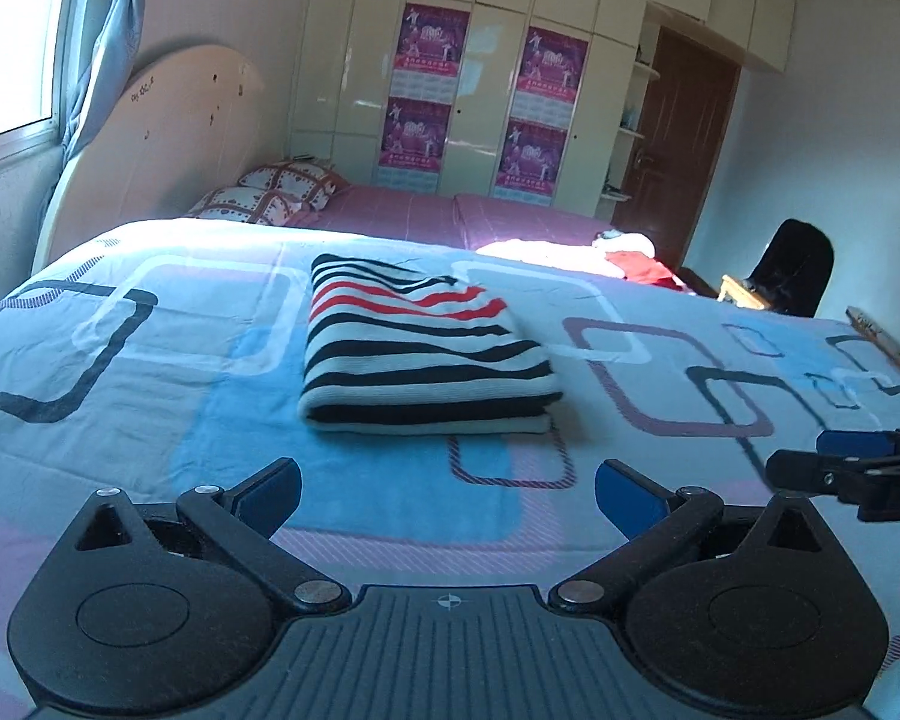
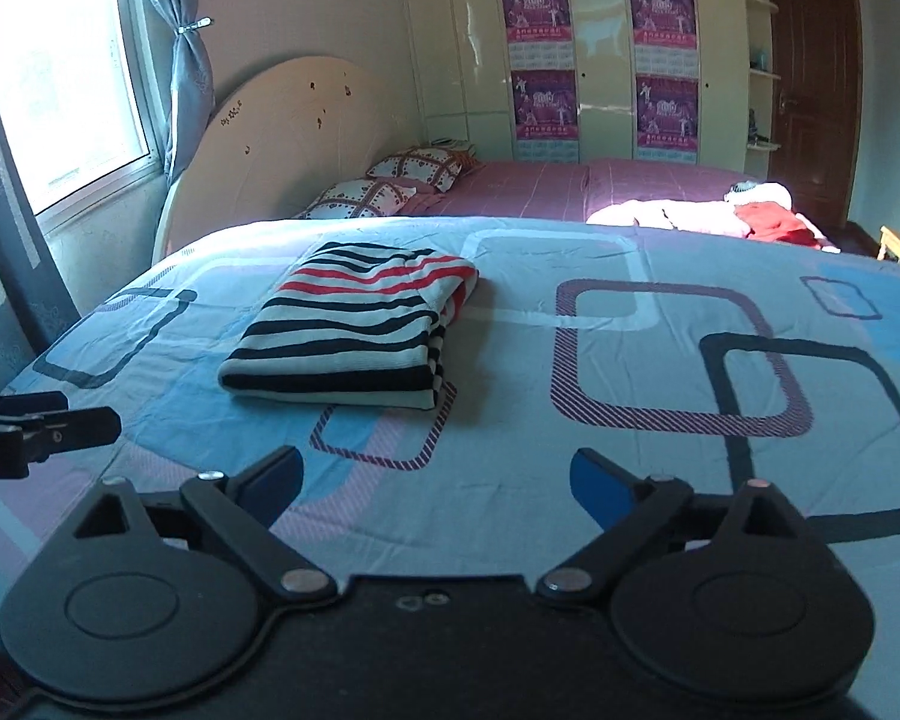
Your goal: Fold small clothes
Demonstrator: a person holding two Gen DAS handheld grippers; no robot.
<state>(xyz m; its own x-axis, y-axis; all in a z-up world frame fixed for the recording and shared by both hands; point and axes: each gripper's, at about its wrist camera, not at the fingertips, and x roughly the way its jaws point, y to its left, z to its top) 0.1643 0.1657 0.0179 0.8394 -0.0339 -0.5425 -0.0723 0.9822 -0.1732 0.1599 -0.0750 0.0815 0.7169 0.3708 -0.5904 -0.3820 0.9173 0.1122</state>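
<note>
A striped garment (image 1: 426,348), white with black and red bands, lies folded into a neat rectangle on the blue patterned bedspread (image 1: 150,396). In the right wrist view the same striped garment (image 2: 354,330) sits left of centre. My left gripper (image 1: 447,495) stands open, well short of the garment, with nothing between its blue pads. My right gripper (image 2: 435,480) is open too and empty, also back from the cloth. The right gripper's fingers (image 1: 834,468) show at the right edge of the left wrist view, and the left gripper's fingers (image 2: 42,426) show at the left edge of the right wrist view.
Red and white clothes (image 2: 756,216) lie in sunlight on the pink sheet (image 2: 540,186) beyond the bedspread. Two patterned pillows (image 2: 390,180) rest by the headboard (image 2: 288,138). A wardrobe (image 2: 594,60), a door (image 2: 810,78), a window (image 2: 54,72) and a dark chair (image 1: 792,270) surround the bed.
</note>
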